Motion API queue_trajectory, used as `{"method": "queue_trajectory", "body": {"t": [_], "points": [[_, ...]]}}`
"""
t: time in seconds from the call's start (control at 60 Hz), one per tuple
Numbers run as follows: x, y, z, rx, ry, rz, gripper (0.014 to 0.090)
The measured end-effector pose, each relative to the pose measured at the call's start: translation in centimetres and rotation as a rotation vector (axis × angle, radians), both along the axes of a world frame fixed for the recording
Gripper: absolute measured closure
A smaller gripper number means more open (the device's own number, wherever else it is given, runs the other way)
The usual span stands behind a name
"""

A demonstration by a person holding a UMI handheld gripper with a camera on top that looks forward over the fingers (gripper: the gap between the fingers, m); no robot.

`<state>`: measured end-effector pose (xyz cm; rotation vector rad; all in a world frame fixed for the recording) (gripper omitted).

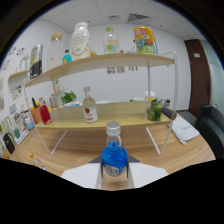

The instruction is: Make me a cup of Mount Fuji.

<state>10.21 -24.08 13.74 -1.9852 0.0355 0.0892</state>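
A clear bottle of blue liquid [113,154] with a silver cap stands upright between my fingers, and both seem to press on its lower body. My gripper [114,165] is shut on it. The white left finger [82,175] and the white right finger [150,175] show on either side, and the bottle's base is hidden below them. Beyond the bottle stands a two-tier wooden shelf [125,121] on white legs. On its lower board, just behind and left of the blue bottle, is a clear bottle with a red label [90,110].
The top board carries a white bottle [80,39], a green-labelled bottle [111,41], a colourful can [145,40] and a dark can [35,61]. The lower board holds a red bottle [45,114], a plant [67,97] and green items [155,110]. A white sheet [185,131] lies at the right on the wooden table.
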Motion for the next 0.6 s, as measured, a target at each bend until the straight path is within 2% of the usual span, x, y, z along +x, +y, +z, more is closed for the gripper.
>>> {"method": "queue_trajectory", "body": {"t": [0.1, 0.2, 0.35, 0.6], "points": [[0.3, -0.6, -3.6, -0.058, -0.061, -0.020, 0.0698], [1.4, -0.4, -5.3, -0.084, -0.225, -0.023, 0.0698], [3.4, 1.8, -4.2, -0.059, -0.637, 0.043, 0.0698], [2.6, 4.3, -1.1, 0.013, -1.259, 0.269, 0.0699]]}}
